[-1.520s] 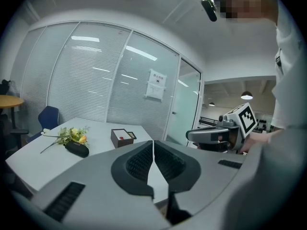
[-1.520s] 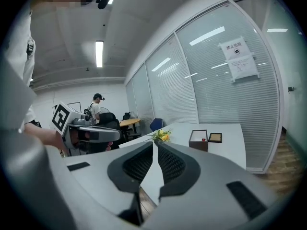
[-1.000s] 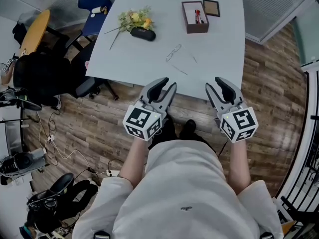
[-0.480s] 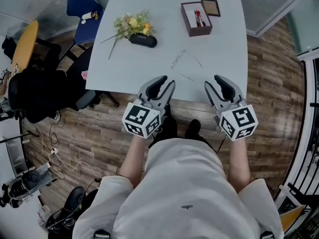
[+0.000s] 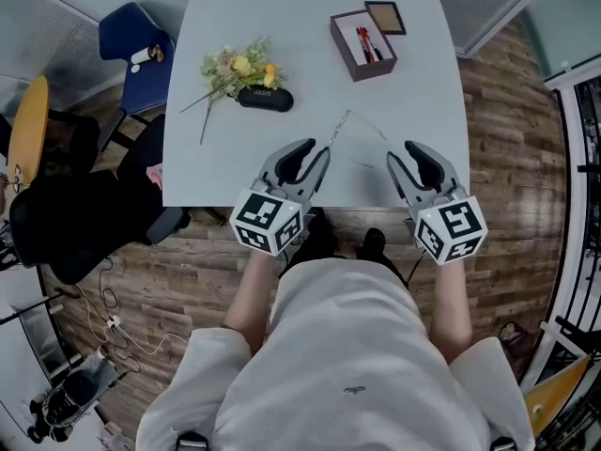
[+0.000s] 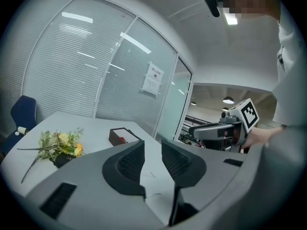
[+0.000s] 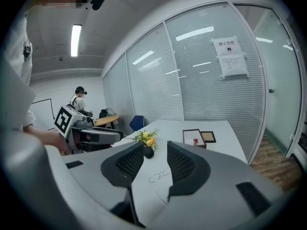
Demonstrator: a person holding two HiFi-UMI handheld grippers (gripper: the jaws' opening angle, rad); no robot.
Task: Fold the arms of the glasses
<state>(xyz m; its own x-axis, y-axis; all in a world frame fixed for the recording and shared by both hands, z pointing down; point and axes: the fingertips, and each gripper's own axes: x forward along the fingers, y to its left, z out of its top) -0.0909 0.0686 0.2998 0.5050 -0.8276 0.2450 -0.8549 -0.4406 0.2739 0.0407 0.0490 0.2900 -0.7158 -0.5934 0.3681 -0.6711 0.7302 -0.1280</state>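
The glasses (image 5: 336,128) are a thin wire-rimmed pair with clear lenses. They lie flat on the pale tabletop (image 5: 282,36) with both arms spread out, unfolded. They sit toward the near edge, ahead of and between the 2 tongs. The left tongs (image 5: 315,153) and right tongs (image 5: 406,155) hover released, jaws apart and empty, not touching the glasses.

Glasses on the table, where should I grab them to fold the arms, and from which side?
The glasses lie flat with both thin arms open, trailing toward the right. So probably hold the front at the bridge between the lenses, with the left gripper coming from the near table edge. That leaves the right gripper free to swing each arm in.
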